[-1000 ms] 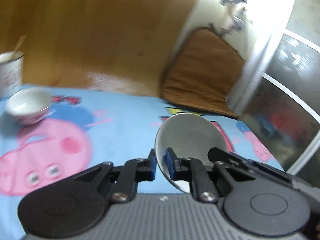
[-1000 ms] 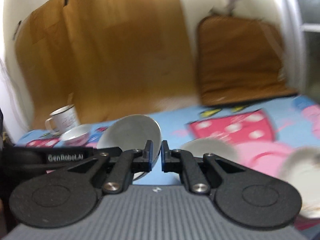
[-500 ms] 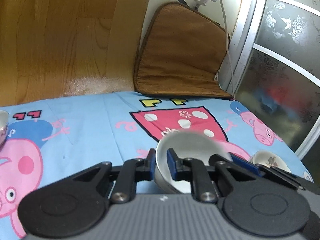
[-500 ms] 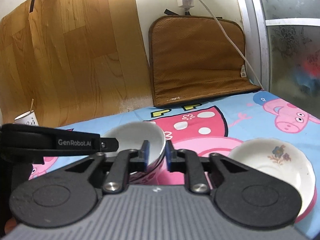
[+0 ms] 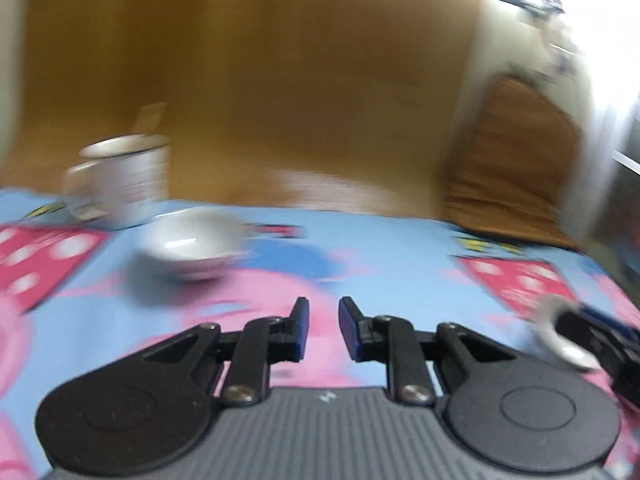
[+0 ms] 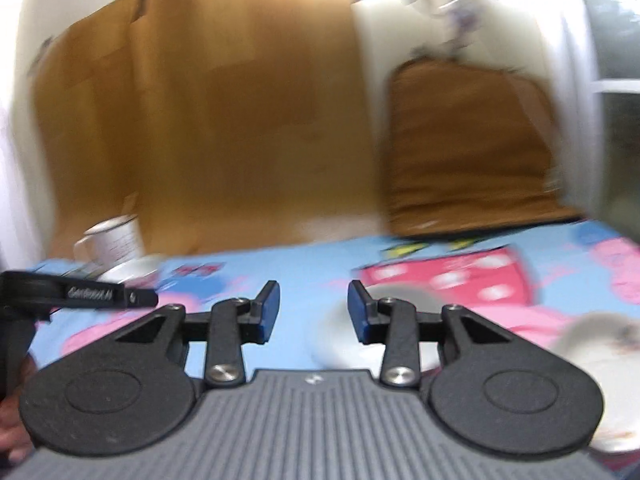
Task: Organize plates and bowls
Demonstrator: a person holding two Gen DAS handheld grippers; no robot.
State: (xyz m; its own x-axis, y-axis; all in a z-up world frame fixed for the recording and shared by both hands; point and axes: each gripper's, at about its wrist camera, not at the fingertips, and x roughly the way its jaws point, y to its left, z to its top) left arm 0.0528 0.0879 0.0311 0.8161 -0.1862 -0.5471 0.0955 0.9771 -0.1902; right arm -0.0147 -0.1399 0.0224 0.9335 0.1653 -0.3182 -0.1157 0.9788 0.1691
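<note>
cartoon bedsheet point(image 5: 400, 248), wood-panel wall point(image 5: 280, 80), brown cushion point(image 6: 468, 148), both grippers opening, empty

Ahead of my left gripper point(image 5: 323, 328), jaws opening with nothing between, the cartoon-print cloth point(image 5: 380, 264) lies bare up to the wood-grain panel point(image 5: 280, 80). Ahead-left stand a small white bowl point(image 5: 192, 246) and, just behind it, a white mug point(image 5: 120, 180). My right gripper point(image 6: 313, 312), jaws opening and empty, has a white bowl point(image 6: 340, 340) close below-right, a floral plate point(image 6: 600, 344) further right, and a brown cushion point(image 6: 468, 148) closing the far right.
</note>
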